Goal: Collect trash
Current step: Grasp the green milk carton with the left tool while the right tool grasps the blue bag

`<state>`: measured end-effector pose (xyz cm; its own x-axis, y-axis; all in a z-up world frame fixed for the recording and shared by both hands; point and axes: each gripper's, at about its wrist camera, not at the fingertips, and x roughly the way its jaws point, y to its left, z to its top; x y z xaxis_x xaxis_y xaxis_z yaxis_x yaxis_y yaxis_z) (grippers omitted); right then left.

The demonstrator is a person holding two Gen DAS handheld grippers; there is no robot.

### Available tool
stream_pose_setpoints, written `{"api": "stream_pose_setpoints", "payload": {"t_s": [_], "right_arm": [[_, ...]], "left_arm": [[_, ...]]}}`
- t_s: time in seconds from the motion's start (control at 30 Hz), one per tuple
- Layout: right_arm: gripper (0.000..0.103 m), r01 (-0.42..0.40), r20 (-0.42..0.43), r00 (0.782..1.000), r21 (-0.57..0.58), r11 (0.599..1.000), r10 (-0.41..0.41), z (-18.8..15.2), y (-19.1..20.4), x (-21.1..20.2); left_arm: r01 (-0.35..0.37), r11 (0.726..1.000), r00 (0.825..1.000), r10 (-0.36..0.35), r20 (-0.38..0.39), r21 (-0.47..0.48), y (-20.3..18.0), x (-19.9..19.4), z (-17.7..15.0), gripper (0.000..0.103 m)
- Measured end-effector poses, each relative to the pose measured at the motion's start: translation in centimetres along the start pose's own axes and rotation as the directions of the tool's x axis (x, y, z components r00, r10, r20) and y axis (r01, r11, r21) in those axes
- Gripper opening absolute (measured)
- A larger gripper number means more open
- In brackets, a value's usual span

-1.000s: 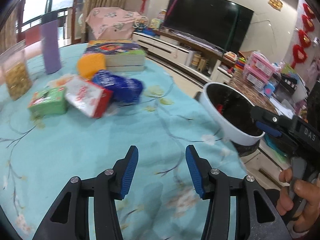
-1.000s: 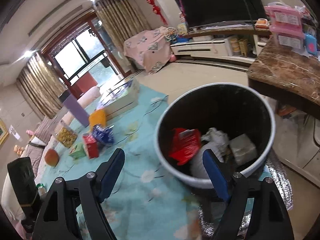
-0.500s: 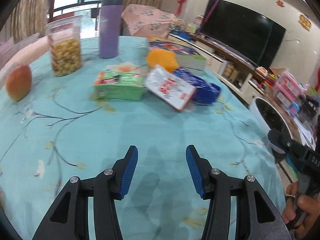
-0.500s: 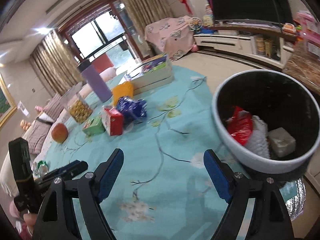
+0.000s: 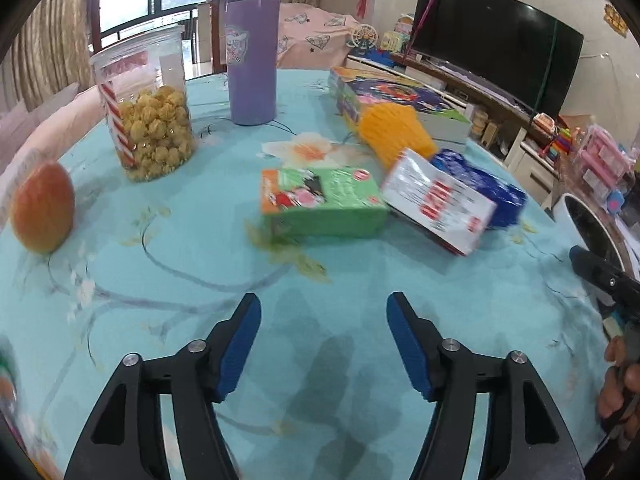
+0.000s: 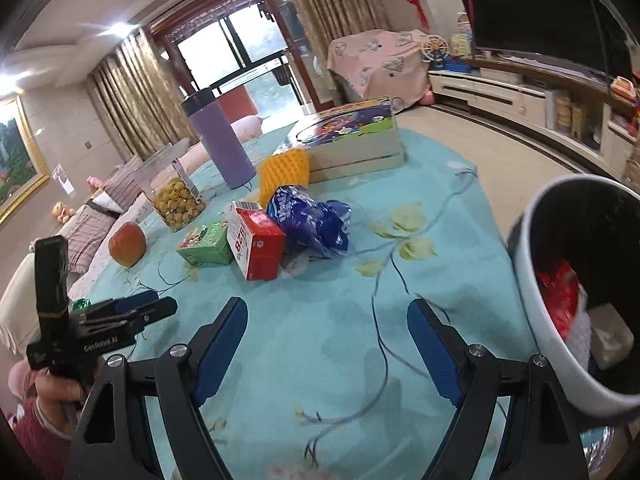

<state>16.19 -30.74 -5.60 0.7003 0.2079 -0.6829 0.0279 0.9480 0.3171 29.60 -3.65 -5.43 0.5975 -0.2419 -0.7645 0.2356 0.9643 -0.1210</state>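
- Both tools are empty: the left gripper [image 5: 323,344] hovers over bare cloth with its blue pads spread wide, and the right gripper [image 6: 326,354] is just as wide apart, holding nothing.
- The trash sits in a heap mid-table: a green carton [image 5: 322,200] lying flat, a red-and-white carton [image 5: 438,200] tilted against it, and a crumpled blue wrapper [image 6: 310,220] touching the red one on its far side.
- The trash bin [image 6: 532,280] stands at the table's edge on the right, already holding a red packet, something white and a pale block.
- I reckon the step is reaching for the next piece; the green carton lies nearest the left tool's line.
- To do it well, I'd come in low, straddle the carton's narrow sides and squeeze squarely, since the neighbour leaning on it may topple or drag along.
- The apple [image 5: 42,212], popcorn jar [image 5: 146,108], purple tumbler [image 5: 251,50] and stacked boxes [image 6: 352,140] look like keepers; steer clear of them.
- The turquoise floral tablecloth [image 5: 180,264] is slightly wrinkled and could snag a fingertip.
- Round about: a television, curtained glass doors, red hangings on the wall.
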Motion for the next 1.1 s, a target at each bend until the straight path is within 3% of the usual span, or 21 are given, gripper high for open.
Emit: {"api": "stream_pose_setpoints", "payload": {"t_s": [0.33,0.63,0.7,0.73,0.77,0.83,0.9,1.1], "right_arm": [[0.084,-0.044,-0.061,0.997,-0.052,0.998,0.04,3.2,0.0,5.1],[0.083,-0.087,-0.097,0.992,-0.057,0.995,0.081,5.2,-0.7,9.0],[0.081,-0.094,-0.101,0.991,-0.049,0.994,0.089,5.4,-0.8,9.6],[0.07,-0.094,-0.105,0.991,-0.047,0.995,0.088,5.5,-0.9,9.8],[0.054,-0.094,-0.112,0.99,-0.044,0.995,0.088,5.5,-0.9,10.0],[0.045,-0.118,-0.122,0.986,-0.022,0.993,0.115,5.5,-1.1,10.2],[0.038,-0.116,-0.114,0.987,-0.019,0.993,0.114,5.5,-1.0,9.8],[0.034,-0.105,-0.068,0.992,0.006,0.994,0.105,4.6,-0.7,6.9]], "left_arm": [[0.038,0.988,0.997,-0.027,-0.072,0.151,2.7,6.1,4.8,0.075],[0.135,0.959,0.989,-0.116,-0.09,0.25,2.2,9.2,6.0,0.076],[0.142,0.954,0.989,-0.127,-0.075,0.264,1.9,9.2,6.0,0.072],[0.142,0.953,0.99,-0.13,-0.062,0.268,1.8,9.1,6.0,0.06],[0.148,0.952,0.989,-0.138,-0.057,0.267,1.8,9.0,6.0,0.043],[0.142,0.956,0.99,-0.133,-0.052,0.258,1.7,8.8,5.8,0.036],[0.118,0.958,0.993,-0.114,-0.033,0.262,1.4,8.3,5.5,0.022],[0.106,0.969,0.994,-0.108,-0.005,0.224,0.1,5.0,2.6,0.017]]}}
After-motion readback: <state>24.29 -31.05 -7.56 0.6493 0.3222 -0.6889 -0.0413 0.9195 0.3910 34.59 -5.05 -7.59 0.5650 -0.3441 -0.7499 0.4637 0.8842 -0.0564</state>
